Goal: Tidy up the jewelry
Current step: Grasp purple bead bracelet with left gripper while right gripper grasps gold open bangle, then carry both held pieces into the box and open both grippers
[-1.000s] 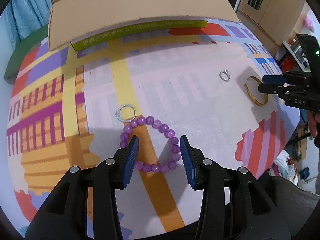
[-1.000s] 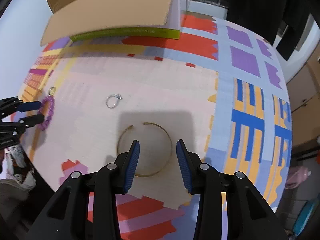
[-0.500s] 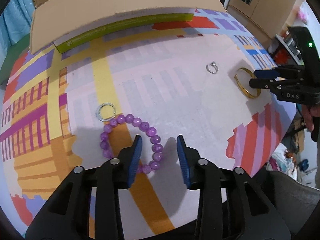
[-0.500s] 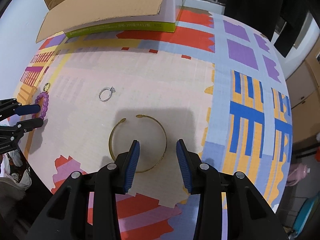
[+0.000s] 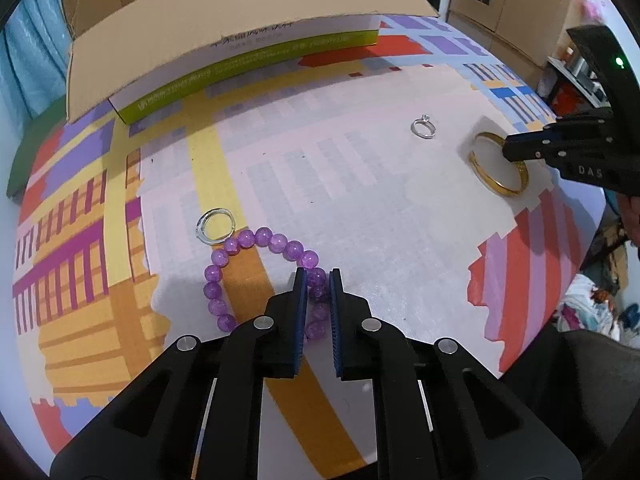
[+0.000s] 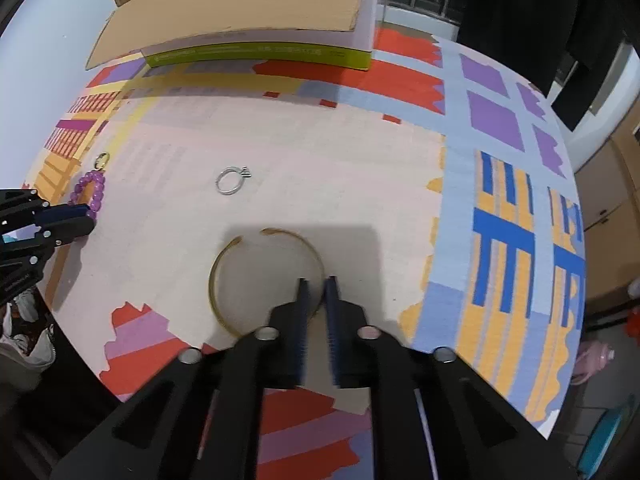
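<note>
A: Status on left?

B: My left gripper (image 5: 318, 280) is clamped on the purple bead bracelet (image 5: 256, 276). Blue pads pinch the beads on the loop's 3 o'clock side; the rest of the loop lies on the patterned tablecloth (image 5: 360, 208), out toward 9 o'clock from my fingertips. A plain silver ring (image 5: 215, 220) sits touching the bracelet at its 11 o'clock.

A: Right?

B: My right gripper (image 6: 318, 286) is pinched on the gold open bangle (image 6: 224, 276). The jaws straddle the band at the bangle's 4 o'clock, one pad inside the hoop, one outside. The bangle's gap faces 12 o'clock, away from me. From the left wrist view the bangle (image 5: 498, 168) is at 2 o'clock with the right gripper (image 5: 510, 152) biting its far side; that edge looks tilted up, but I can't tell for sure.

A: Anything loose?

B: A silver ring with a stone (image 6: 232, 179) lies alone on the cloth, at 11 o'clock from my right fingertips, well apart from both grippers. Cardboard box (image 5: 224, 20) with a green-edged base at 12 o'clock, far edge of the table. Left gripper (image 6: 86, 218) shows in the right view at 9 o'clock, on the beads.
</note>
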